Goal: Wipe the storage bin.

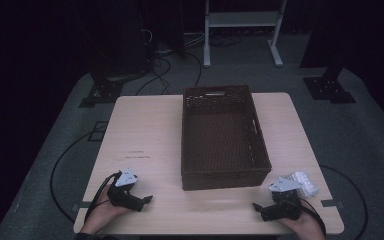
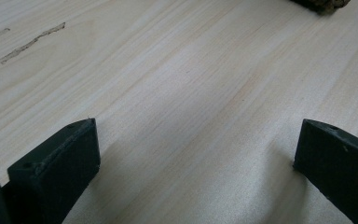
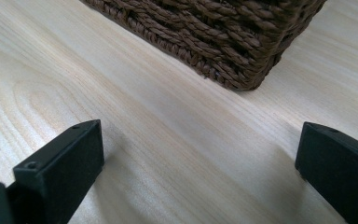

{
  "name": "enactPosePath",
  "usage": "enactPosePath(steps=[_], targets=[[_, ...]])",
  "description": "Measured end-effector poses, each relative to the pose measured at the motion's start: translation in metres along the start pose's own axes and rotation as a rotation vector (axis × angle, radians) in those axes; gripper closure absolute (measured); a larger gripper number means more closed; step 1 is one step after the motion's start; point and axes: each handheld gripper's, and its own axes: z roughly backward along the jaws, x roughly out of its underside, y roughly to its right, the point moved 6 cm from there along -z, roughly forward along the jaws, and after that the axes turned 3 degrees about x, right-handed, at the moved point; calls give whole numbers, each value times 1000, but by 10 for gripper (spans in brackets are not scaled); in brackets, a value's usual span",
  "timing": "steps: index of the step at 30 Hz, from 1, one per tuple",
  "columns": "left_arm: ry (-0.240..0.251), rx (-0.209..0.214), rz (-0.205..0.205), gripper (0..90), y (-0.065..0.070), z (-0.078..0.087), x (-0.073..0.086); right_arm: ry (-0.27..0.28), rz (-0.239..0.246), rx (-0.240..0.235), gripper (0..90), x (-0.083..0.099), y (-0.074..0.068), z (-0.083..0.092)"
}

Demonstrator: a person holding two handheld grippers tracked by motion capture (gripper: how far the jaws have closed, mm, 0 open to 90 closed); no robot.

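Resting low on the table [image 1: 145, 130], your left gripper [image 1: 147, 199] and right gripper [image 1: 256, 206] both have jaws spread wide, holding nothing. A white packet [image 1: 302, 182] lies right of the brown wicker basket's [image 1: 220, 180] near corner, just behind your right gripper.

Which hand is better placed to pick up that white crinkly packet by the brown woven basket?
Right. The right gripper rests open just in front of the white crinkly packet; the left gripper sits across the table, beyond the brown woven basket.
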Motion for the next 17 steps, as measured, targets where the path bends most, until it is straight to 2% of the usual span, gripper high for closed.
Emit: enactPosePath(steps=[5, 17], targets=[[0, 1, -2, 0, 0, 0, 0, 22, -1, -3, 6, 1, 1, -1], [0, 1, -2, 0, 0, 0, 0, 21, -6, -1, 6, 1, 0, 0]])
